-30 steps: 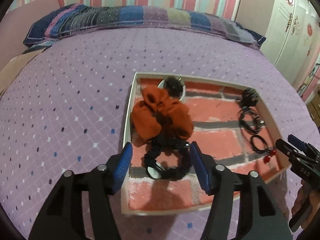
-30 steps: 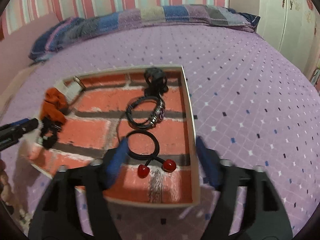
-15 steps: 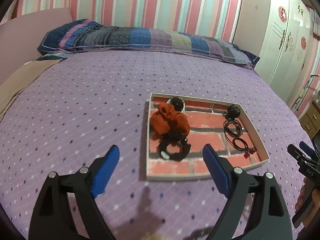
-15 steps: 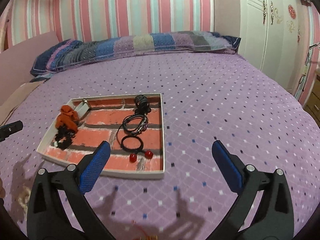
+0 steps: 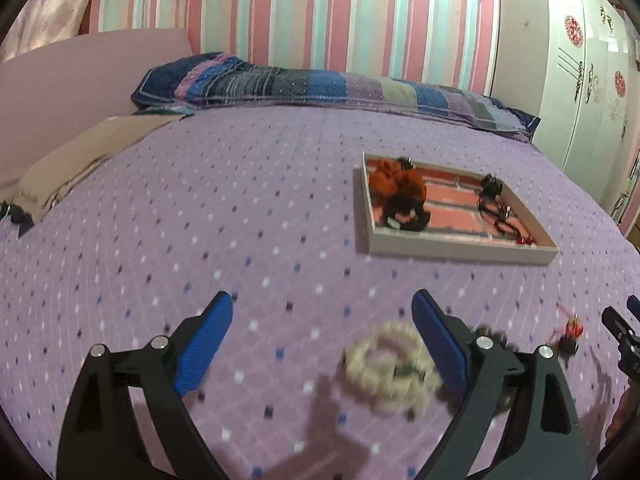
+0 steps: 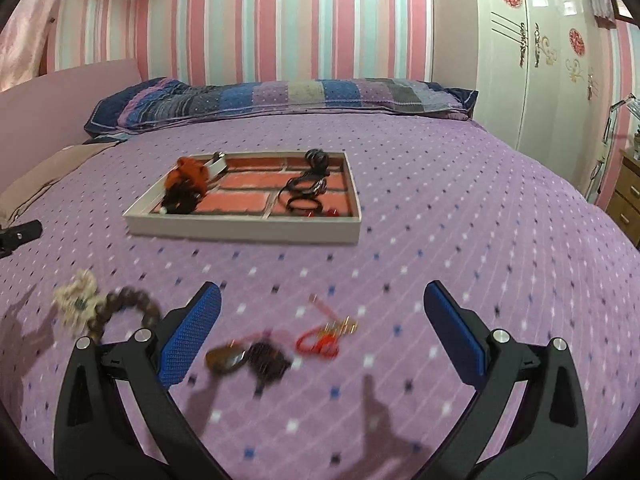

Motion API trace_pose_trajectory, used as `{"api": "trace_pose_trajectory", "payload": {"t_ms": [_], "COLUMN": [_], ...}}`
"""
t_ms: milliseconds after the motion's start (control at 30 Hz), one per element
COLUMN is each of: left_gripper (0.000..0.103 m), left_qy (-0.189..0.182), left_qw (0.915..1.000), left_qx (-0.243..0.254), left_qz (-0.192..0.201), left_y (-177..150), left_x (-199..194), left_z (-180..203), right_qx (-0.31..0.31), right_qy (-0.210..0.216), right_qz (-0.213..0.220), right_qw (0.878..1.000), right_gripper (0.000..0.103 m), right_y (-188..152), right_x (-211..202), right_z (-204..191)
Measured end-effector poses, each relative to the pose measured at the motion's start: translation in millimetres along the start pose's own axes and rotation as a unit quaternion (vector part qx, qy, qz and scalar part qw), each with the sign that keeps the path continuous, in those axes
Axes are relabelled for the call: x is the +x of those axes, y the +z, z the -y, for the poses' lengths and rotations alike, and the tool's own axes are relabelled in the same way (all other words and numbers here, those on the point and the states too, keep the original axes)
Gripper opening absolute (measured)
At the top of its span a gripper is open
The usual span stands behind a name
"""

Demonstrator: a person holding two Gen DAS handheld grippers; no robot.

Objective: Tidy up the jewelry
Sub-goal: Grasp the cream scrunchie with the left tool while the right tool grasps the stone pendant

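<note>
A shallow tray point(image 5: 460, 247) point(image 6: 248, 229) with a brick-pattern floor lies on the purple bedspread. It holds an orange scrunchie point(image 5: 396, 184) point(image 6: 188, 176), black hair ties point(image 5: 494, 206) point(image 6: 306, 188) and red beads point(image 6: 330, 213). Loose on the bed near me lie a cream scrunchie point(image 5: 386, 372) point(image 6: 76, 300), a brown braided tie point(image 6: 128, 304), a dark clip point(image 6: 248, 358) and a red cord piece point(image 6: 320, 342) point(image 5: 570, 330). My left gripper point(image 5: 322, 340) is open and empty, the cream scrunchie just inside its right finger. My right gripper point(image 6: 322, 336) is open and empty over the red cord piece.
A patchwork pillow point(image 5: 320, 88) point(image 6: 280, 98) lies at the head of the bed. A beige cloth point(image 5: 80, 160) lies at the left edge. A white wardrobe point(image 6: 536, 60) stands to the right, with a wooden drawer unit point(image 6: 628, 196) beside it.
Both grippers have pulled back and away from the tray, toward the near side of the bed. The loose scrunchie, braid, clip and red cord have come into view.
</note>
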State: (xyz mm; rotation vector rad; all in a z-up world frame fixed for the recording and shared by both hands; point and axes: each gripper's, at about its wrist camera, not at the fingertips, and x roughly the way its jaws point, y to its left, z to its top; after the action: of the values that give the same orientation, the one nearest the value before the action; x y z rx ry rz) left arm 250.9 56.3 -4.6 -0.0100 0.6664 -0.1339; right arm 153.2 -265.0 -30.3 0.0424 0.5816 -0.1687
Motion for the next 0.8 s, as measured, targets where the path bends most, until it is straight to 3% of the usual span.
{"api": "trace_pose_trajectory", "payload": {"t_ms": [167,467,667,800], "left_gripper": [0.089,0.089,0.089,0.089], "left_qy": [-0.003,-0.019,-0.018,-0.021], "left_qw": [0.9997,0.9986,0.9982,0.998], "left_qx": [-0.013,-0.033,-0.013,-0.004], "left_qz": [-0.022,-0.037,-0.056,-0.059], "left_y": [-27.0,-38.2,-47.7,-49.4], "left_x": [8.4,30.0,44.1,47.6], "left_z": [-5.6,-10.5,-0.6,2.2], "right_qx": [0.004,0.006,0.002,-0.012], "right_qy": [0.0,-0.012,-0.012,-0.003], "right_qz": [-0.012,-0.048,-0.059,-0.071], "right_qw": [1.0,0.999,0.998,0.997], "right_gripper": [0.099,0.098,0.091,0.08], "right_y": [-19.0,-25.5,-27.4,-28.6], "right_x": [0.7,23.8,29.6,37.1], "right_z": [-2.4,-5.1,-8.4,-14.6]}}
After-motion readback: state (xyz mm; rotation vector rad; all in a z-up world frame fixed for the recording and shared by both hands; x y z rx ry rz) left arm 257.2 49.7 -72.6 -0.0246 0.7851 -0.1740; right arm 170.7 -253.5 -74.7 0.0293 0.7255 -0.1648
